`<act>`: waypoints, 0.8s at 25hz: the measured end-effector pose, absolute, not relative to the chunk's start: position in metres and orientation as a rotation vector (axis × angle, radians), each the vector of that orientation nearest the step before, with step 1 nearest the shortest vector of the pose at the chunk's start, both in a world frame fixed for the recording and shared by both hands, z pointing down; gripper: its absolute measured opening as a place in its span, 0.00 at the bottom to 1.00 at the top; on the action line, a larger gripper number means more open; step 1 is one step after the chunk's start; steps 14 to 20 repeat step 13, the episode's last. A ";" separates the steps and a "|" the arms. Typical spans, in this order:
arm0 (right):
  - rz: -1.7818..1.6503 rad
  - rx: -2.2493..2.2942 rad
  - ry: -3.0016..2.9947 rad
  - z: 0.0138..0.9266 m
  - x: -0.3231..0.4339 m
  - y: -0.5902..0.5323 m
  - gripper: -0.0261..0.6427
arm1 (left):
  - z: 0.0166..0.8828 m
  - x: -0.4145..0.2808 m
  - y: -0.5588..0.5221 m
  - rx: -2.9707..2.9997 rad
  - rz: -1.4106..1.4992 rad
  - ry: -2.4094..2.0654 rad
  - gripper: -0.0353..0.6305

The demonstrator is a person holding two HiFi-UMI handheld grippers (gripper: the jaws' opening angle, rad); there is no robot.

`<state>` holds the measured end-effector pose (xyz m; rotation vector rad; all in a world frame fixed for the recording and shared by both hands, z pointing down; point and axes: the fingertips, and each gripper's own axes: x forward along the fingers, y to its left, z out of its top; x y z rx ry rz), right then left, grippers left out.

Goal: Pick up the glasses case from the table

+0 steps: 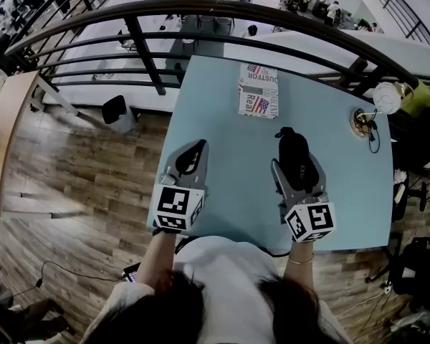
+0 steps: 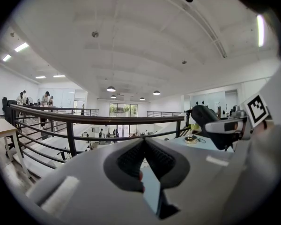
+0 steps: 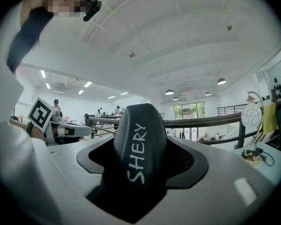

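The black glasses case (image 1: 294, 155), with "SHERY" printed on it in white, sits between the jaws of my right gripper (image 1: 296, 165), which is shut on it. In the right gripper view the case (image 3: 140, 146) fills the gap between the jaws and points up and away. The left gripper view shows the case (image 2: 203, 114) held clear above the light blue table (image 1: 226, 156). My left gripper (image 1: 198, 147) hovers over the table's left part, shut, its tips (image 2: 143, 142) together with nothing between them.
A printed flag-pattern packet (image 1: 258, 89) lies at the table's far edge. A small lamp with a gold base (image 1: 361, 122) and white globe (image 1: 387, 97) stands at the far right. A dark railing (image 1: 201, 9) runs behind the table. Wooden floor lies to the left.
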<state>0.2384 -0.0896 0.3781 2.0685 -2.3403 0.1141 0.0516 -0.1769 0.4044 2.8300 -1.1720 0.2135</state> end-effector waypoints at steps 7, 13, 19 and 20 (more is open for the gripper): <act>0.120 2.061 -2.345 0.378 0.237 -0.090 0.53 | 0.403 0.053 -0.179 2.832 0.218 -1.147 0.14; 0.089 2.087 -2.345 0.374 0.242 -0.094 0.53 | 0.395 0.061 -0.189 2.869 0.185 -1.110 0.14; 0.089 2.087 -2.345 0.374 0.242 -0.094 0.53 | 0.395 0.061 -0.189 2.869 0.185 -1.110 0.14; 0.089 2.087 -2.345 0.374 0.242 -0.094 0.53 | 0.395 0.061 -0.189 2.869 0.185 -1.110 0.14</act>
